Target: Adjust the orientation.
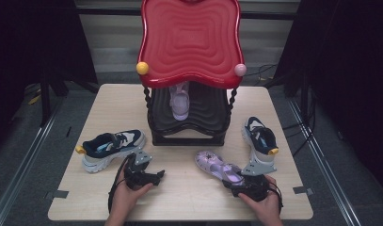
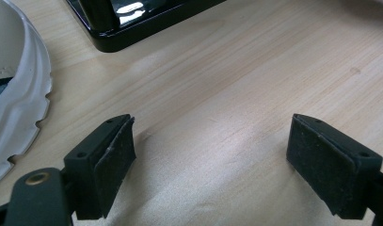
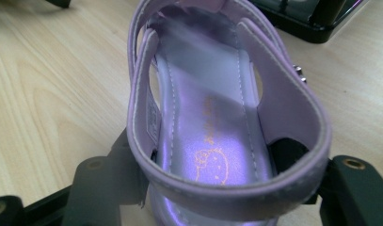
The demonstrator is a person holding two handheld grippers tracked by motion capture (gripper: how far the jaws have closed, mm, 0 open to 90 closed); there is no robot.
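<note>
The purple sandal [image 1: 216, 165] lies on the table [image 1: 189, 197], near the front edge and to the right. The right gripper [image 1: 237, 184] grasps its heel end, one jaw on each side, toe pointing far and left. The left gripper [image 1: 157, 177] rests at the near left, jaws wide apart, holding nothing.

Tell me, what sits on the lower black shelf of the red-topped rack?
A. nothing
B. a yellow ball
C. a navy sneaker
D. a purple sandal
D: a purple sandal stands on the lower black shelf of the rack, under its red top; both navy sneakers lie out on the table.
</note>
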